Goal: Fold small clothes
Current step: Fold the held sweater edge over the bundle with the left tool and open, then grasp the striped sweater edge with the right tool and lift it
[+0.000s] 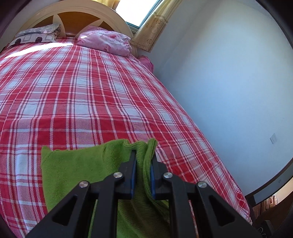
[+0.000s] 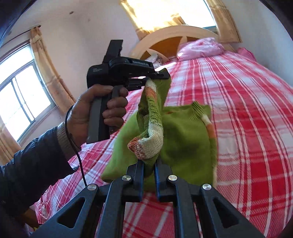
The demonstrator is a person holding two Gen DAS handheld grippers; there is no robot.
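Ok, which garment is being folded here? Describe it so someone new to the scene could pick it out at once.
Start at the bed with the red and white plaid sheet; pillows lie at its far end by the headboard. At the near end, the left gripper and right gripper each pinch a small green knitted sweater. It is the only green item, with cream and orange striped cuffs.

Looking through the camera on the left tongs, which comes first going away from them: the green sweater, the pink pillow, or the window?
1. Green sweater: clamped in the left tongs at the bottom of the view, hanging above the checked bedspread.
2. Pink pillow: far end of the bed, beside the headboard.
3. Window: behind the headboard, at the top.
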